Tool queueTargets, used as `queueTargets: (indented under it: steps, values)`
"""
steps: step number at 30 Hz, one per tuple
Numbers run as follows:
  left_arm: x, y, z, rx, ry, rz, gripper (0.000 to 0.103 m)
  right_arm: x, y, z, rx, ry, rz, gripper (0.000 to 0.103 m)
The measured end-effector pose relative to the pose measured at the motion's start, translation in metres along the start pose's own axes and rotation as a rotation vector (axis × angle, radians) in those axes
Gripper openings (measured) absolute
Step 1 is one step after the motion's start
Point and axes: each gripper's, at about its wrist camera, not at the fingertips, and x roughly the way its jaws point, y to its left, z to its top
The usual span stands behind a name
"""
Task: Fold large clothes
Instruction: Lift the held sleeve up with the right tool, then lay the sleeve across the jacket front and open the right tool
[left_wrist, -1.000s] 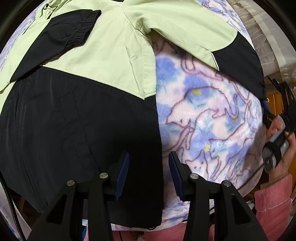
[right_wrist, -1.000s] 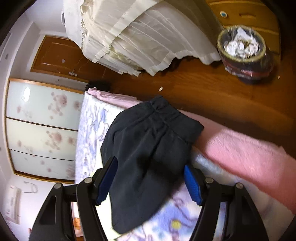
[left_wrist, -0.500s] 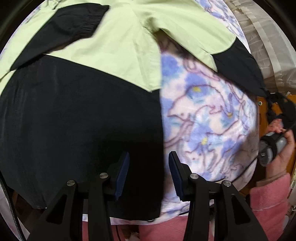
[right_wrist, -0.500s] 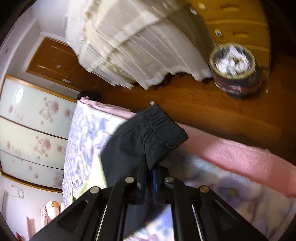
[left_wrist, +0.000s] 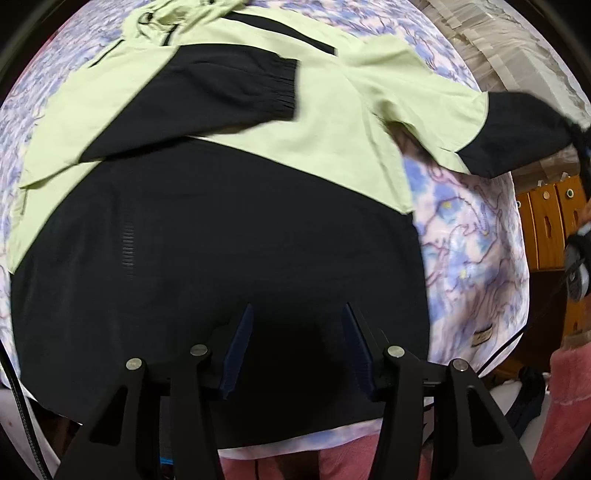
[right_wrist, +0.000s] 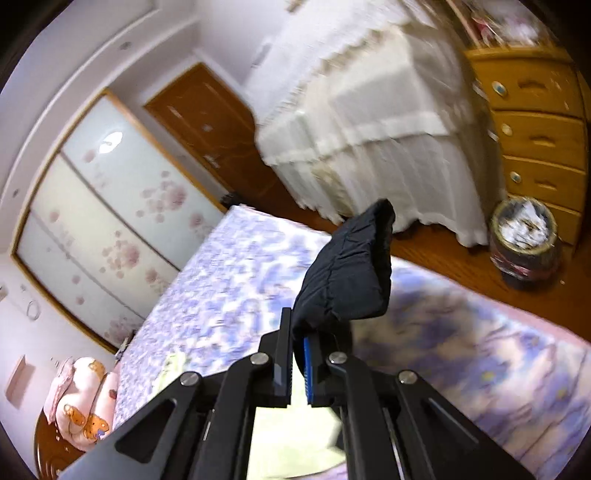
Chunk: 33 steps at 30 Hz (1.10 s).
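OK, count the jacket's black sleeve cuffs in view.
2. One cuff lies folded across the jacket chest; the other cuff is pinched in the right hand-held gripper, lifted off the bed.

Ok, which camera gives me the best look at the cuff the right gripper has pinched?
Right wrist. The black cuff sits mid-frame, clamped in the right gripper, gathered elastic visible. The left wrist only shows that sleeve's end stretched to the frame's right edge, blurred.
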Motion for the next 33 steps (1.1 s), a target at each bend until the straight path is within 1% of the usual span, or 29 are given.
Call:
queueTargets:
  steps: [2, 3, 4, 6, 8, 10, 12, 13, 14, 17, 19, 21, 24, 27, 28, 29, 30, 31, 33]
  values:
    - [-0.011, 0.026, 0.003, -0.001, -0.008, -0.011, 0.052, -0.006, 0.035, -0.015, -0.005, -0.013, 0.059, 0.004]
    - [-0.019, 0.041, 0.005, -0.005, -0.015, -0.017, 0.053, -0.007, 0.046, -0.021, -0.009, -0.01, 0.078, 0.004]
    - [-0.024, 0.053, 0.006, -0.008, -0.021, -0.02, 0.054, -0.008, 0.066, -0.03, -0.02, -0.005, 0.103, 0.004]
    - [-0.037, 0.08, 0.011, -0.009, -0.04, -0.026, 0.06, -0.008, 0.095, -0.044, -0.044, 0.007, 0.134, 0.004]
    - [-0.049, 0.105, 0.017, -0.016, -0.069, -0.018, 0.063, -0.008, 0.126, -0.063, -0.065, 0.018, 0.178, 0.004]
    - [-0.058, 0.133, 0.021, -0.032, -0.092, -0.011, 0.066, -0.006, 0.155, -0.084, -0.078, 0.037, 0.231, 0.004]
    - [-0.067, 0.16, 0.027, -0.064, -0.11, -0.011, 0.07, -0.001, 0.176, -0.103, -0.093, 0.058, 0.263, 0.004]
    - [-0.071, 0.171, 0.028, -0.076, -0.116, -0.012, 0.071, 0.003, 0.185, -0.113, -0.106, 0.077, 0.271, 0.004]
    - [-0.074, 0.183, 0.03, -0.091, -0.123, -0.015, 0.071, 0.01, 0.199, -0.128, -0.124, 0.112, 0.275, 0.004]
    - [-0.08, 0.217, 0.033, -0.126, -0.142, -0.014, 0.072, 0.022, 0.224, -0.162, -0.166, 0.176, 0.288, 0.004]
    - [-0.076, 0.229, 0.034, -0.148, -0.141, -0.005, 0.073, 0.034, 0.24, -0.19, -0.206, 0.243, 0.283, 0.004]
    - [-0.071, 0.239, 0.034, -0.171, -0.135, 0.001, 0.073, 0.044, 0.25, -0.213, -0.237, 0.293, 0.271, 0.004]
    - [-0.07, 0.259, 0.035, -0.209, -0.141, -0.014, 0.074, 0.065, 0.255, -0.253, -0.273, 0.364, 0.26, 0.004]
    - [-0.067, 0.273, 0.043, -0.225, -0.152, -0.024, 0.075, 0.087, 0.263, -0.299, -0.389, 0.45, 0.188, 0.005]
    - [-0.066, 0.277, 0.045, -0.226, -0.159, -0.021, 0.076, 0.092, 0.269, -0.314, -0.446, 0.481, 0.161, 0.008]
    - [-0.066, 0.283, 0.048, -0.228, -0.171, -0.014, 0.077, 0.098, 0.274, -0.332, -0.513, 0.519, 0.138, 0.008]
    - [-0.064, 0.287, 0.052, -0.233, -0.18, -0.012, 0.078, 0.1, 0.275, -0.341, -0.535, 0.537, 0.141, 0.008]
    - [-0.063, 0.292, 0.055, -0.238, -0.186, -0.012, 0.079, 0.103, 0.278, -0.354, -0.552, 0.569, 0.162, 0.01]
    - [-0.058, 0.3, 0.061, -0.25, -0.189, -0.011, 0.079, 0.105, 0.28, -0.368, -0.573, 0.607, 0.176, 0.014]
